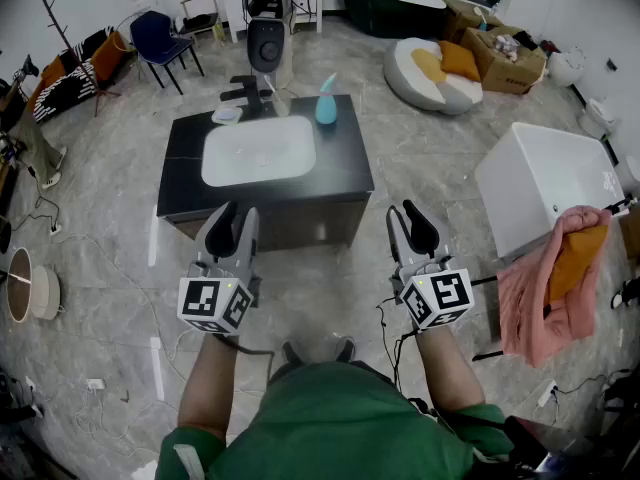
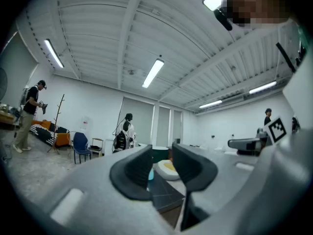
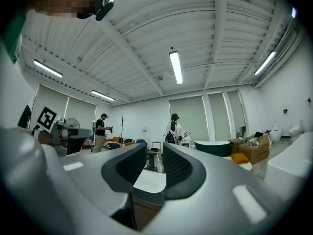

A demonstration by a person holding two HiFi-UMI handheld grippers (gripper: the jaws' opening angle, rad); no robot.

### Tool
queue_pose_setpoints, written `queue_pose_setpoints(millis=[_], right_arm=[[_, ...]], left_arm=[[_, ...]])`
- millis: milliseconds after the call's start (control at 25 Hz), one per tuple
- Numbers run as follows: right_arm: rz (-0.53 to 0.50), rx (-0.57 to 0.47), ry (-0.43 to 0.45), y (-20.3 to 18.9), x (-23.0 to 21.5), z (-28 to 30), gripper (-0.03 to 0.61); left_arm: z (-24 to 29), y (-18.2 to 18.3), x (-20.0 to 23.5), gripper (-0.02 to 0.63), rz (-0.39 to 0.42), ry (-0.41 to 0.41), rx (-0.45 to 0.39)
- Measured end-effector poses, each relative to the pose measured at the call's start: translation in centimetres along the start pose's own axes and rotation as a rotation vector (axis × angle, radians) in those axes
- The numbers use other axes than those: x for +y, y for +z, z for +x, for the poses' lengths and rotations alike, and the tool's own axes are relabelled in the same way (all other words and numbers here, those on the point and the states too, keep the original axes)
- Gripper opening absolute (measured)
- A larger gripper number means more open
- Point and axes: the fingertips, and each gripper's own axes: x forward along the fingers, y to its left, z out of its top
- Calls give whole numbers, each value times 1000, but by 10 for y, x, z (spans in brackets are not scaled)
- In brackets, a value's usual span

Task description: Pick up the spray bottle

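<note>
The teal spray bottle [image 1: 326, 101] stands upright at the back edge of a black counter [image 1: 345, 158], just right of a white basin [image 1: 258, 151]. My left gripper [image 1: 233, 230] and right gripper [image 1: 411, 230] hover side by side in front of the counter, short of it and well apart from the bottle. Both are open by a narrow gap with nothing between the jaws. In the left gripper view, a sliver of the bottle [image 2: 150, 173] shows between the left gripper [image 2: 161, 163] jaws. The right gripper [image 3: 154, 163] looks toward the basin [image 3: 149, 180].
A black faucet [image 1: 245, 90] and a dark stand [image 1: 266, 44] sit behind the basin. A white tub [image 1: 545, 180] and a rack with pink cloth [image 1: 560, 288] are at the right. Chairs [image 1: 160, 40], a floor cushion [image 1: 435, 73], boxes [image 1: 505, 56] and floor cables ring the room.
</note>
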Motion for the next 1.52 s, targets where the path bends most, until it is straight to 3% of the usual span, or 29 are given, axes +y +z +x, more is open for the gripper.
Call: queue_pose_setpoints(millis=[600, 840, 1040, 1520], right_arm=[[-31, -19, 28, 4, -41, -21, 101], [6, -16, 63, 11, -70, -38, 104], [18, -40, 66, 17, -88, -44, 104], [47, 2, 22, -6, -130, 29, 104]], left_arm=[[17, -3, -46, 127, 32, 21, 3], [22, 7, -75, 160, 56, 40, -24], [33, 2, -93, 196, 50, 5, 0], [120, -26, -43, 199, -3, -23, 10]])
